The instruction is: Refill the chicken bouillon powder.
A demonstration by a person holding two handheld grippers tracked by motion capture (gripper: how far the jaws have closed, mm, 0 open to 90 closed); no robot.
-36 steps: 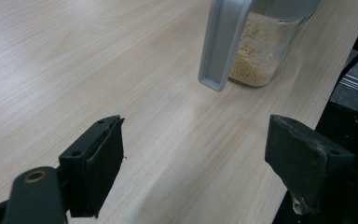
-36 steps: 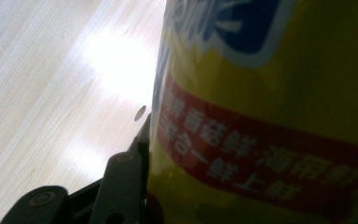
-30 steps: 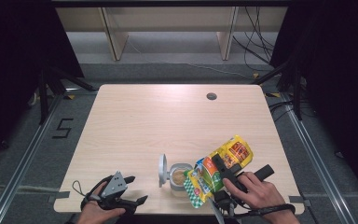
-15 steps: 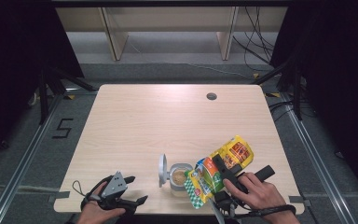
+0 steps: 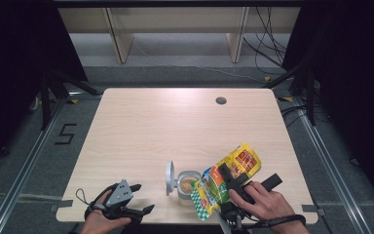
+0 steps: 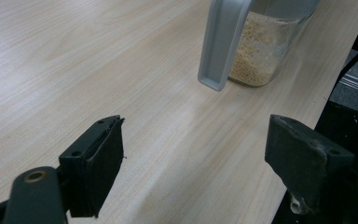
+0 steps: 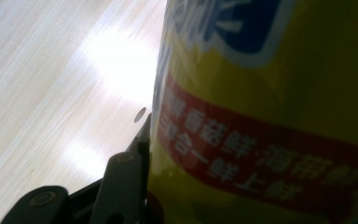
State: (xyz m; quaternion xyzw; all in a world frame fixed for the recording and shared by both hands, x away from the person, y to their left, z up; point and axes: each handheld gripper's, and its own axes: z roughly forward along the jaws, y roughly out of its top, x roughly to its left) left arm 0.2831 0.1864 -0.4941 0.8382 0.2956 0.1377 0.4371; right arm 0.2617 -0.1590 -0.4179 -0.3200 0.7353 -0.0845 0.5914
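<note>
Right tool (image 5: 230, 181): clamped on the bag; in the high view it sits near the front edge of the surface, right of centre, with the person's right hand (image 5: 263, 202) around its handle. In the right gripper view one black jaw presses flat against the bag's side.
Bag (image 5: 226, 178): a yellow, green and red printed packet, held tilted, its lower green end beside the jar's mouth and its yellow end pointing up and away to the right. In the right gripper view its yellow face with a red band (image 7: 270, 154) is blurred and very close.
Jar (image 5: 187, 184): clear, upright on the surface near the front edge, just left of the bag, partly filled with pale grains (image 6: 256, 51).
Lid (image 5: 169, 178): grey, standing on edge, against the jar's left side.
Left tool (image 5: 135, 204): jaws spread wide with nothing between them, resting low at the front left edge of the surface, well apart from the jar, held by the left hand (image 5: 102, 222).
Surface (image 5: 165, 126): light wood, with a small round hole (image 5: 220, 100) near the far edge.
</note>
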